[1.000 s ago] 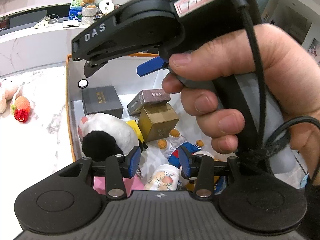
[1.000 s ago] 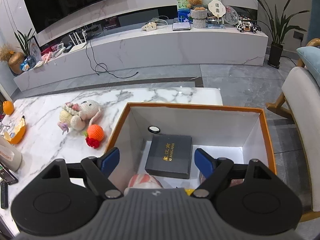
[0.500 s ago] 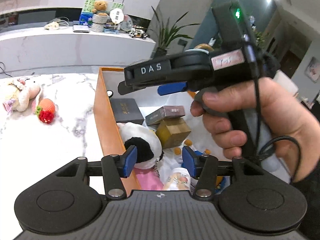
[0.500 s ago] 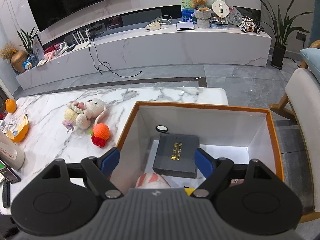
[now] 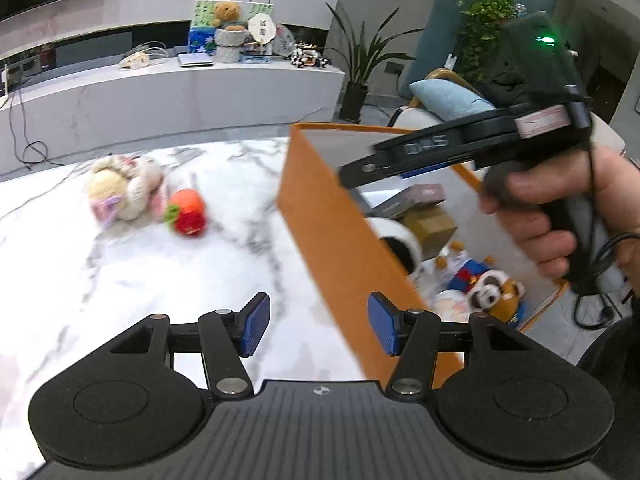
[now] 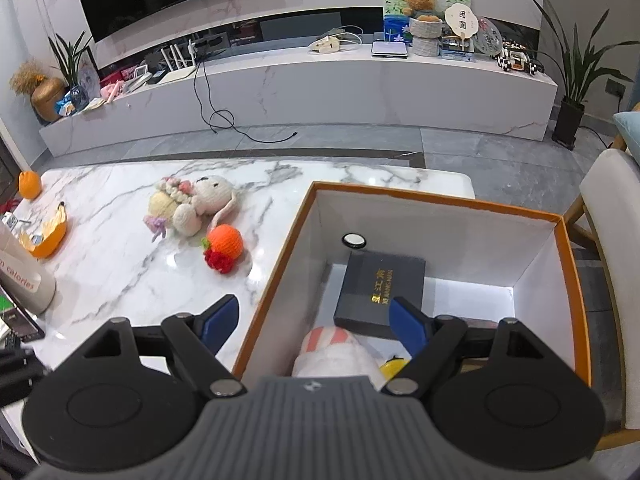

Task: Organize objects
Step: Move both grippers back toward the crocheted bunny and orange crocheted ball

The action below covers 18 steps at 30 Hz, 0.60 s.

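Now the left gripper, jaws just opened partway and empty, hangs at frame bottom over the box wall, likely heading for the bunny and strawberry upper left; right gripper wide, empty.

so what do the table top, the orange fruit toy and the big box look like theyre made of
Table top: polished marble or a marble-look slab, white with grey veins and a soft sheen.
Orange fruit toy: crocheted yarn, matte, with visible stitch texture.
Big box: likely stiff cardboard, with thin flat walls, orange outside and plain white inside.
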Each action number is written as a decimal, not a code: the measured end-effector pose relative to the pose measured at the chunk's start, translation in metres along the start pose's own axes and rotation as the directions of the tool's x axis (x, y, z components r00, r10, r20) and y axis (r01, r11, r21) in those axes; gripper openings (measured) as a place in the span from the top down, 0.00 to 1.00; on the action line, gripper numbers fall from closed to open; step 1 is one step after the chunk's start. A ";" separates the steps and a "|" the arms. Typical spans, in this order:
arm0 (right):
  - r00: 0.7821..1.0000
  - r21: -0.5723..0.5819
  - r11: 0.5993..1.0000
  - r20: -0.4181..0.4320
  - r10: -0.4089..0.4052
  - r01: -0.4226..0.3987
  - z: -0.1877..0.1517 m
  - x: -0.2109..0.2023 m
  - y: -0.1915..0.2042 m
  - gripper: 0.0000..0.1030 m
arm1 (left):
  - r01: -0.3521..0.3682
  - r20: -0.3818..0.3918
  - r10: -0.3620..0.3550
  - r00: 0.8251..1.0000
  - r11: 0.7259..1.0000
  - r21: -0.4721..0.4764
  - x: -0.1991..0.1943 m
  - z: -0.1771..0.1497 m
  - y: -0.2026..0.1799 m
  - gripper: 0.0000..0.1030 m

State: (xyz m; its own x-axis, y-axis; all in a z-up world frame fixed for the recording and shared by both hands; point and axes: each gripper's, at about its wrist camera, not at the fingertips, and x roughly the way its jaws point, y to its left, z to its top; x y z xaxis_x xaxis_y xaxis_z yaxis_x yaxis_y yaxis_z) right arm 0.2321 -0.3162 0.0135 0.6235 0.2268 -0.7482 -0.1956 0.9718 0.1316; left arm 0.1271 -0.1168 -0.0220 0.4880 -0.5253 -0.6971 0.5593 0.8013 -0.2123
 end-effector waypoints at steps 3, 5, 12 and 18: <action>1.000 -0.003 1.000 0.004 0.003 -0.003 -0.003 -0.005 0.004 0.19 | -0.015 -0.007 0.016 1.000 1.000 0.011 -0.002 -0.004 0.011 0.38; 1.000 -0.008 1.000 0.015 0.006 -0.006 -0.004 -0.009 0.009 0.19 | -0.022 -0.013 0.022 1.000 1.000 0.020 -0.003 -0.006 0.018 0.38; 1.000 -0.043 0.999 0.019 0.002 -0.002 -0.010 -0.011 0.025 0.19 | -0.026 -0.012 0.027 1.000 0.998 0.057 0.002 -0.007 0.041 0.34; 1.000 -0.068 0.998 0.026 -0.005 0.007 -0.008 -0.009 0.040 0.19 | -0.067 0.024 0.066 0.997 0.998 0.020 0.011 0.006 0.073 0.28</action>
State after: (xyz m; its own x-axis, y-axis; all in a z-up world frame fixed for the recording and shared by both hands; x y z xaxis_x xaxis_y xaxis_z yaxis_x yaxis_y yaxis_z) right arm 0.2124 -0.2799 0.0201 0.6442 0.2233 -0.7315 -0.2423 0.9668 0.0817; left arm 0.1773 -0.0654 -0.0414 0.5403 -0.4777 -0.6927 0.5385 0.8289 -0.1517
